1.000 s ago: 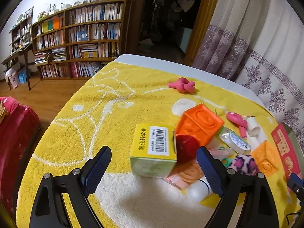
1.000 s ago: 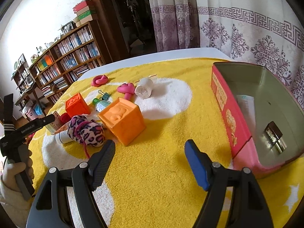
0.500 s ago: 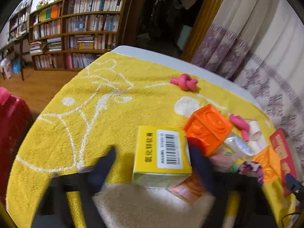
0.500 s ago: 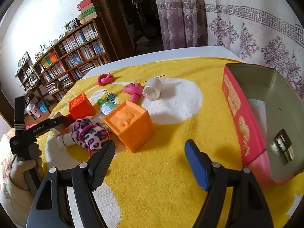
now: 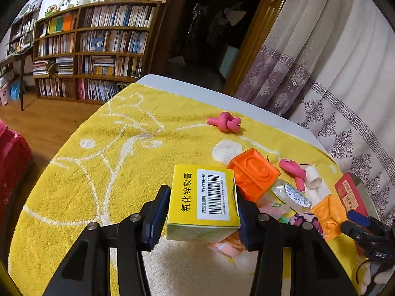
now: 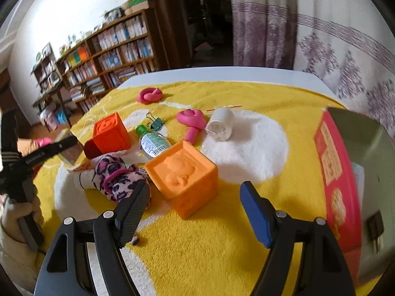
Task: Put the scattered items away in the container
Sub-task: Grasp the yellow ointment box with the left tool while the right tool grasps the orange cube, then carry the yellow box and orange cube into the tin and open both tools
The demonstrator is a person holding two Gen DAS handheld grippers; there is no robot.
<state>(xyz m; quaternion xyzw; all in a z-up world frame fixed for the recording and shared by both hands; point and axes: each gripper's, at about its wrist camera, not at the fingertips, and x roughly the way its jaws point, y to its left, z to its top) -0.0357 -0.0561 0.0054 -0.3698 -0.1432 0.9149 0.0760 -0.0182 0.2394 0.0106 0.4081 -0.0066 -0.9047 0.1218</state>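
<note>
I am holding the yellow box (image 5: 203, 204) in the left tool (image 5: 201, 218); its pads are pressing on both sides of the carton, at the near edge of the clutter on the yellow towel (image 5: 118, 153). A second ago those jaws were standing wide around the box, and they have just been closing on it, so the grasp is made and, by my reading, the lift toward the tin (image 6: 350, 162) comes next. The tin is sitting at three o'clock of the pile in the right view, red-walled, with a few things already lying inside.

Working outward from the box: a darker orange cube (image 5: 253, 172) is crowding it at two o'clock, so I am expecting some brushing on the way up. A clear bottle (image 6: 153, 143), a leopard scrunchie (image 6: 118, 177) and two pink toys are lying beyond.

My right tool (image 6: 195, 209) is standing wide open with nothing between its jaws, and it has been drifting closer to the near orange cube (image 6: 184, 175), likely its next pick.
</note>
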